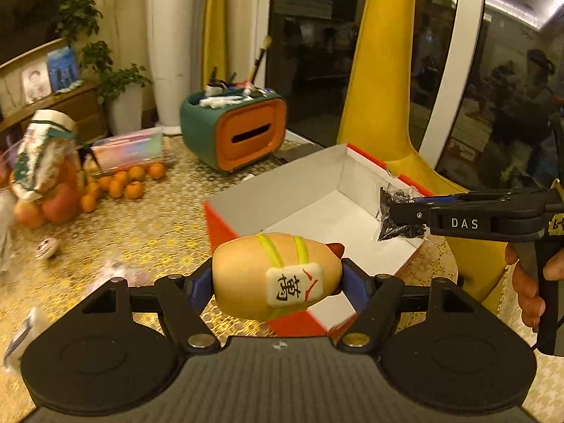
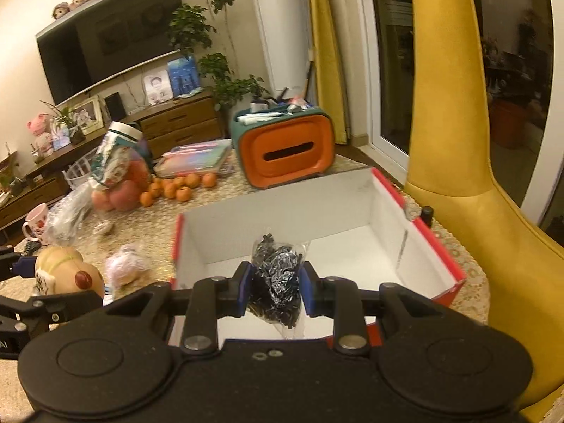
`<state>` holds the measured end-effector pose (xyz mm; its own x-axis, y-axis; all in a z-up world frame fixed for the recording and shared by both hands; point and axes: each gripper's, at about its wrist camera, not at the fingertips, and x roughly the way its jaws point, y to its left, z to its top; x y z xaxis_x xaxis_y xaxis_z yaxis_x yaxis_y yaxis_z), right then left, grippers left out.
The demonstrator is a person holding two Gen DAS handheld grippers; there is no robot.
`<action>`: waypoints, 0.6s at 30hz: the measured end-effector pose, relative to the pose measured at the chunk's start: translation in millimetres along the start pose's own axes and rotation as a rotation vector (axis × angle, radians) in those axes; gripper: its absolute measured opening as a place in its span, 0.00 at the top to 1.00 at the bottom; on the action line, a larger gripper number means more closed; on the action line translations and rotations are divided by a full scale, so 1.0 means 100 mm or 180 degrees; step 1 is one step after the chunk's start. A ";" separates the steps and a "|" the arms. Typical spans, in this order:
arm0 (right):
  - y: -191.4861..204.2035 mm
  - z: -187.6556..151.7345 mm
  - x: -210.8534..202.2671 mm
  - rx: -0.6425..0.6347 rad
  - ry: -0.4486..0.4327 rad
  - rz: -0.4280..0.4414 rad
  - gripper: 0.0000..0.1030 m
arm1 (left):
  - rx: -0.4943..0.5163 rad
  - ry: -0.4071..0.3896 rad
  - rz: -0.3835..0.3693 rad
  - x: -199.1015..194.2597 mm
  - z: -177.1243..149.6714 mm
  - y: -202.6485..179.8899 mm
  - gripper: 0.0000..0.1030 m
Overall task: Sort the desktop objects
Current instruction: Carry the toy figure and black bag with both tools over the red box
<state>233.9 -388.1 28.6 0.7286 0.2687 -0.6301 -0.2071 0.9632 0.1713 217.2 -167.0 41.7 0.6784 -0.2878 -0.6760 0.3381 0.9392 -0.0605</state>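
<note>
Over the near edge of the red box (image 1: pixel 243 204), left gripper (image 1: pixel 276 282) is clamped on a tan plush toy (image 1: pixel 271 275), jaws spread fairly wide around its body, blue pads pressing both sides. Toy lies sideways between the fingers, white patch with black characters facing the camera, dark red knob at its far end; it hangs partly over the box's near corner, partly over the gold patterned tablecloth (image 1: pixel 141 218). Right gripper (image 2: pixel 275 290) is at a narrow opening, pads pinching a small clear bag of black bits (image 2: pixel 278 282); bag sticks up above the pads and droops below them. In the left wrist view that bag (image 1: pixel 400 216) sits at the tip of the right gripper (image 1: pixel 405 213), over the right side of the box interior, with a hand (image 1: pixel 528 282) on the handle below. Box has white inner walls and floor; no contents visible in the parts I can see, near floor is hidden behind the grippers. Green-and-orange organiser (image 2: pixel 285 148) stands behind the box, top tray holding pens, a brush and white tubes, front slot dark. Further left: a heap of small oranges (image 2: pixel 176 187) beside a bag of apples (image 2: pixel 116 190). Toy shows at the far left of the right wrist view, well apart from the bag.
</note>
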 end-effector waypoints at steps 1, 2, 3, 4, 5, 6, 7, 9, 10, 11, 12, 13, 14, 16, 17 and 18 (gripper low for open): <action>-0.05 0.01 0.04 0.0012 0.0026 -0.0013 0.73 | 0.0011 0.0031 -0.0016 0.07 0.04 -0.02 0.29; -0.09 0.02 0.06 0.0028 0.0039 -0.0035 0.73 | 0.0019 0.0063 -0.0029 0.14 0.06 -0.04 0.29; -0.14 0.03 0.09 0.0034 0.0057 -0.0055 0.73 | 0.0035 0.0099 -0.0049 0.21 0.10 -0.06 0.29; -0.18 0.04 0.13 0.0027 0.0082 -0.0064 0.73 | 0.0054 0.0122 -0.0062 0.28 0.13 -0.09 0.29; -0.22 0.05 0.16 0.0026 0.0093 -0.0080 0.73 | 0.0080 0.0145 -0.0061 0.34 0.16 -0.12 0.29; -0.25 0.06 0.19 0.0020 0.0107 -0.0101 0.73 | 0.0113 0.0184 -0.0074 0.42 0.19 -0.16 0.29; -0.27 0.07 0.23 0.0010 0.0124 -0.0112 0.73 | 0.0133 0.0214 -0.0090 0.49 0.21 -0.19 0.29; -0.33 0.09 0.31 0.0020 0.0168 -0.0133 0.73 | 0.0156 0.0303 -0.0115 0.64 0.26 -0.24 0.29; -0.35 0.11 0.35 0.0027 0.0208 -0.0126 0.73 | 0.0168 0.0351 -0.0128 0.73 0.27 -0.27 0.29; -0.37 0.12 0.41 0.0029 0.0262 -0.0107 0.73 | 0.0172 0.0394 -0.0134 0.80 0.28 -0.29 0.29; -0.40 0.14 0.47 0.0040 0.0298 -0.0109 0.73 | 0.0179 0.0452 -0.0154 0.88 0.29 -0.30 0.29; -0.42 0.15 0.53 0.0032 0.0338 -0.0117 0.73 | 0.0196 0.0506 -0.0185 0.95 0.28 -0.33 0.29; -0.43 0.16 0.58 0.0000 0.0388 -0.0106 0.73 | 0.0229 0.0549 -0.0201 1.02 0.27 -0.35 0.29; -0.45 0.17 0.70 -0.0045 0.0473 -0.0106 0.73 | 0.0308 0.0625 -0.0196 1.16 0.26 -0.40 0.29; -0.47 0.18 0.76 -0.0077 0.0530 -0.0095 0.73 | 0.0338 0.0671 -0.0196 1.23 0.25 -0.42 0.29; -0.49 0.19 0.81 -0.0104 0.0569 -0.0088 0.73 | 0.0352 0.0718 -0.0202 1.30 0.25 -0.43 0.29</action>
<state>315.5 -413.1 -15.8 0.6073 0.2341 -0.7592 -0.2118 0.9687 0.1293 306.7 -249.5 -24.9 0.4951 -0.2847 -0.8208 0.4531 0.8907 -0.0357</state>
